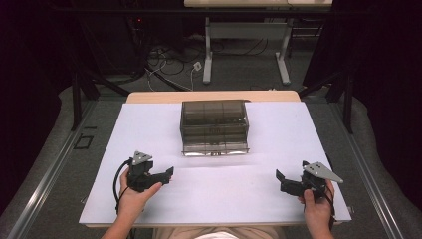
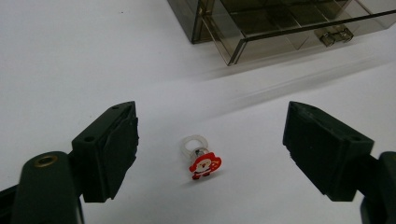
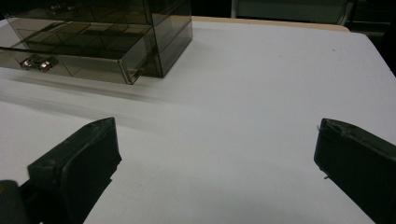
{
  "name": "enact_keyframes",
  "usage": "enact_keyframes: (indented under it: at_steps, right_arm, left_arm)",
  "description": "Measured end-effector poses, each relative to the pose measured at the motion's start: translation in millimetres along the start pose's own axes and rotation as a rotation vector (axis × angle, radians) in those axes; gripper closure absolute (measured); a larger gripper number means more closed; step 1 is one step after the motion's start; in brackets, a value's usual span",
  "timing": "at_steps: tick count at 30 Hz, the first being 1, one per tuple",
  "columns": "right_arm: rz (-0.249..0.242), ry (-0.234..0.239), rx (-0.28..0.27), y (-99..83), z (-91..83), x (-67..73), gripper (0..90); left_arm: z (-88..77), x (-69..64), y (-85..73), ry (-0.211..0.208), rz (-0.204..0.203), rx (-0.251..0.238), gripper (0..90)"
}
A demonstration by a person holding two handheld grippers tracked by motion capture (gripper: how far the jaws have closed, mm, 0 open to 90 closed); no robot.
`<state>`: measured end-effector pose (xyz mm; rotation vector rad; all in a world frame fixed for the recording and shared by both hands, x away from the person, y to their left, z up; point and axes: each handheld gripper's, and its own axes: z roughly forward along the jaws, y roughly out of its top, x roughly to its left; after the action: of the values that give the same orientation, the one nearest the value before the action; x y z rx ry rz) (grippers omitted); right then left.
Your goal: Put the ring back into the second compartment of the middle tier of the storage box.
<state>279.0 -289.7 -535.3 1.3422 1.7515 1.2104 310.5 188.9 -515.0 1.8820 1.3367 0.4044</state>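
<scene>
A small clear ring with a red Santa figure [image 2: 201, 161] lies on the white table top [image 1: 278, 134]. It sits between the wide-apart jaws of my left gripper [image 2: 211, 126], and neither pad touches it. In the high view the left gripper [image 1: 168, 174] is at the front left, pointing right. My right gripper [image 1: 279, 178] is at the front right and points left. Its jaws stand open over bare table [image 3: 217, 135]. A smoky clear drawer box [image 1: 214, 127] stands at the centre back, its bottom drawer [image 2: 299, 28] pulled out a little. That drawer's metal handle [image 3: 36, 63] faces the person.
The table's wooden far edge [image 1: 214, 95] lies behind the drawer box. Beyond it, cables [image 1: 169, 67] lie on the floor by the white legs of another desk [image 1: 208, 55]. Dark stands [image 1: 77, 94] flank the table. Bare white surface lies between the two grippers.
</scene>
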Motion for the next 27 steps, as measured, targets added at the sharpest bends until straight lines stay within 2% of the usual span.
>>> enact_keyframes:
  at_steps: [3, 8, 12, 17, 22, 27]
  right_arm:
    - [-0.005, 0.001, 0.002, -0.1, 0.1, 0.1, 0.0]
    - [-0.006, -0.006, -0.01, -0.8, 1.8, 0.7, 0.0]
    - [-0.011, 0.0, 0.01, -0.7, 1.6, 0.4, 0.0]
    - [-0.015, -0.001, 0.024, -0.8, 2.1, -0.3, 0.0]
    - [-0.018, -0.001, 0.014, -0.9, 2.4, -0.8, 0.0]
    - [-0.022, 0.003, 0.015, -0.9, 2.7, -1.3, 0.0]
  left_arm:
    - [1.6, 0.4, -1.2, 0.004, -0.001, 0.003, 20.9]
    - [5.5, 1.6, -2.9, 0.014, -0.007, 0.025, 30.4]
    - [9.3, 1.6, -4.6, 0.021, -0.011, 0.039, 34.5]
    - [12.1, 2.6, -5.7, 0.016, -0.024, 0.062, 40.1]
    - [16.1, 3.9, -6.8, -0.002, -0.046, 0.088, 43.6]
    - [18.8, 4.4, -7.3, 0.003, -0.05, 0.113, 48.4]
